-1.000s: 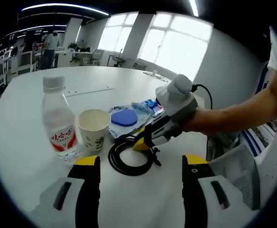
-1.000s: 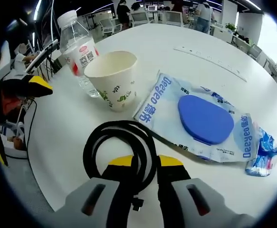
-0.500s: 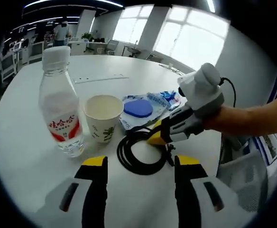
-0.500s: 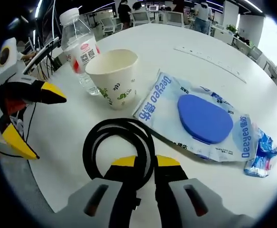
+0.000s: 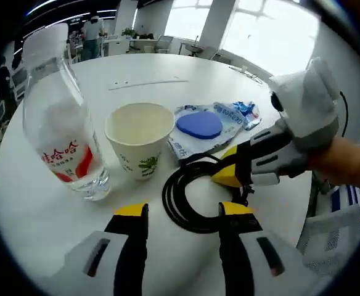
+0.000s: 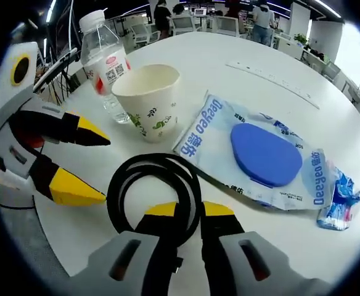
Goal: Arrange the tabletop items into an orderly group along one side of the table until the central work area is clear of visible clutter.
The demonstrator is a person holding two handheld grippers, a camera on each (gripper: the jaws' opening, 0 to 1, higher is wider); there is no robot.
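With the right tongs (image 6: 188,209) pinched on the near side of the cable (image 6: 153,185) just in front of the cup (image 6: 147,101), and the left tongs (image 5: 183,211) wide, dragging the coil risks tipping cup or bottle (image 5: 61,126).

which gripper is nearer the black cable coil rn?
Right. The right gripper has its fingers closed on the black cable coil at its near edge. The left gripper sits open just beside the coil, not touching it.
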